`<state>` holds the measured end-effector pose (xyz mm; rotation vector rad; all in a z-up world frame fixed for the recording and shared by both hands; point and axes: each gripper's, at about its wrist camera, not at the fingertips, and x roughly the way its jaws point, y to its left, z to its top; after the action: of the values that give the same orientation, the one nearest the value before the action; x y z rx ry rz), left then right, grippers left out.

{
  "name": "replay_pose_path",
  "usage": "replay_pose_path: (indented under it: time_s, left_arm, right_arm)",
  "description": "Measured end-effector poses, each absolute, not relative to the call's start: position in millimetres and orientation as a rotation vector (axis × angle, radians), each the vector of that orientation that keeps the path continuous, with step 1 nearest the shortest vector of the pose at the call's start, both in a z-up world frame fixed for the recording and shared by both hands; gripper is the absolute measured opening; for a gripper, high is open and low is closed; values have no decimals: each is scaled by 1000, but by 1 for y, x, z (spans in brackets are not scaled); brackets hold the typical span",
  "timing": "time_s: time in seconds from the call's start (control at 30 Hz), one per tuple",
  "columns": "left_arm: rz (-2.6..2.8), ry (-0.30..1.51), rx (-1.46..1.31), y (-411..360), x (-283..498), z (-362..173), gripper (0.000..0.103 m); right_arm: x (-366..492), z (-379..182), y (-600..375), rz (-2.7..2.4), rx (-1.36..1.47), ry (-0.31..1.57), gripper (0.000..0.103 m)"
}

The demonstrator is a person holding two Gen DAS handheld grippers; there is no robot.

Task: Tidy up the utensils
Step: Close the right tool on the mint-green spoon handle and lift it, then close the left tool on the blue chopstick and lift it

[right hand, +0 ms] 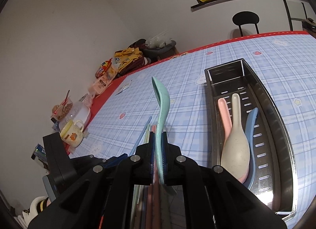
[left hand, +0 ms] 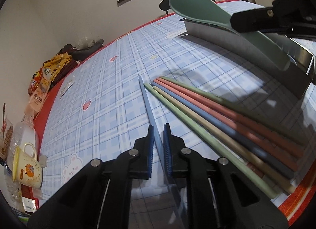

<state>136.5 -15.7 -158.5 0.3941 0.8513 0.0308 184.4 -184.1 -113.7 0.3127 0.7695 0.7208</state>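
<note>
We hold the left gripper [left hand: 158, 136] low over the bench [left hand: 110, 83], its jaws clenched on a light-blue chopstick [left hand: 147, 104] that runs forward between the blue pads, its tip resting on the plaid cloth. Just to the right of it, the remaining chopsticks [left hand: 227, 122] lie in a fanned bundle on the bench: green, tan, blue and pink sticks, tips toward the far side. We hold the right gripper [right hand: 158, 142] above the bench, jaws clenched on the handle of a teal rice spoon [right hand: 162, 100], whose bowl points forward and away from the camera. In the left wrist view this spoon hangs over the near rim of the metal utensil tray [right hand: 276, 122]. The tray stands to the right of the chopsticks and contains three spoons: a pink spoon [right hand: 224, 110], a beige spoon [right hand: 236, 146] and a blue spoon [right hand: 251, 122], overlapping one another. A yellow mug [right hand: 72, 135] and snack packets [right hand: 106, 73] stand along the left edge of the bench.
</note>
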Motion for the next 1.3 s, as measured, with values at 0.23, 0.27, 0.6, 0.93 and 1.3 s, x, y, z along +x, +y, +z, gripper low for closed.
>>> replay_pose_path:
  time_s: [0.23, 0.27, 0.6, 0.93, 1.3]
  left_arm:
    - [21, 855, 368, -14, 135, -156, 14]
    - [14, 857, 354, -12, 136, -156, 14]
    - [-79, 880, 143, 16, 138, -152, 12]
    - [-110, 831, -1, 38, 133, -144, 10]
    - [-161, 788, -225, 72, 129, -142, 10]
  right_arm:
    - [180, -117, -181, 742, 320, 773, 7]
    - [180, -118, -181, 746, 322, 772, 7]
    - [180, -113, -186, 727, 326, 727, 7]
    - [180, -111, -189, 711, 326, 711, 7]
    - [182, -114, -189, 701, 326, 717, 7]
